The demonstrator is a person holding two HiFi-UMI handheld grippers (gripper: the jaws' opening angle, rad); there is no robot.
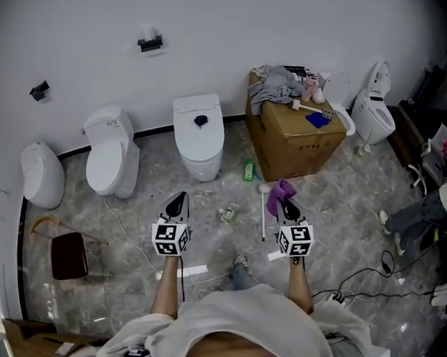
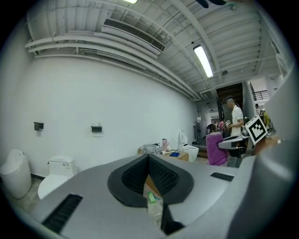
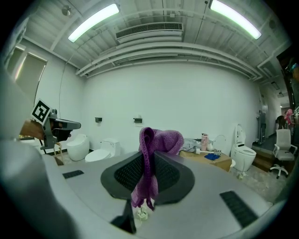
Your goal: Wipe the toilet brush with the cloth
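Observation:
A white toilet brush [image 1: 263, 215] lies on the marble floor, its handle pointing toward me, just left of my right gripper [image 1: 287, 206]. That gripper is shut on a purple cloth [image 1: 280, 192], which bunches above the closed jaws and hangs down between them in the right gripper view, cloth [image 3: 158, 140], gripper [image 3: 150, 158]. My left gripper [image 1: 180, 199] hovers over the floor to the left, well apart from the brush. Its jaws meet at the tips with nothing between them [image 2: 148, 158]. The left gripper view also catches the cloth [image 2: 215, 149] off to the right.
Three toilets [image 1: 199, 136] [image 1: 111, 151] [image 1: 41, 175] line the back wall. A cardboard box [image 1: 293, 140] carries clothes and a second brush. A green bottle [image 1: 248, 170] and crumpled litter [image 1: 227, 213] lie on the floor. A brown stool [image 1: 69, 255] stands at left, cables [image 1: 367, 280] at right.

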